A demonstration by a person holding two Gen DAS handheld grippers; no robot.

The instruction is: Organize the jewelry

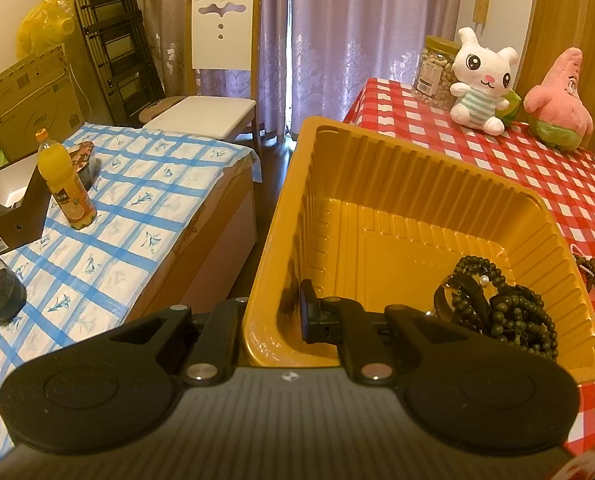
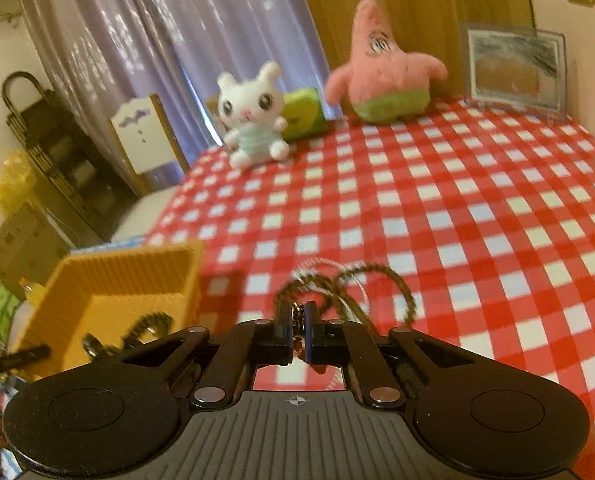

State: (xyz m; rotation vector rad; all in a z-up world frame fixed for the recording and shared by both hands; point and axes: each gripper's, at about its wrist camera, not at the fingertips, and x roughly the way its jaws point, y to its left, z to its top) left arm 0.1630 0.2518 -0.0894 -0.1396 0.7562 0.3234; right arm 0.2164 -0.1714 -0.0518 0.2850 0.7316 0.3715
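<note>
Necklace hangs clamped in the right gripper jaws; left gripper jaws pinch the tray wall. Next, likely carry it over the tray and release.

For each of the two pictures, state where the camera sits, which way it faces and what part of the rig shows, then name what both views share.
Left wrist: on the left gripper, looking down into the yellow tray whose wall it clamps; dark bead strings lie inside.
Right wrist: on the right gripper, facing across the red checked tablecloth, shut on a thin necklace.
Shared: tray, tablecloth, white rabbit toy, pink star toy.
</note>
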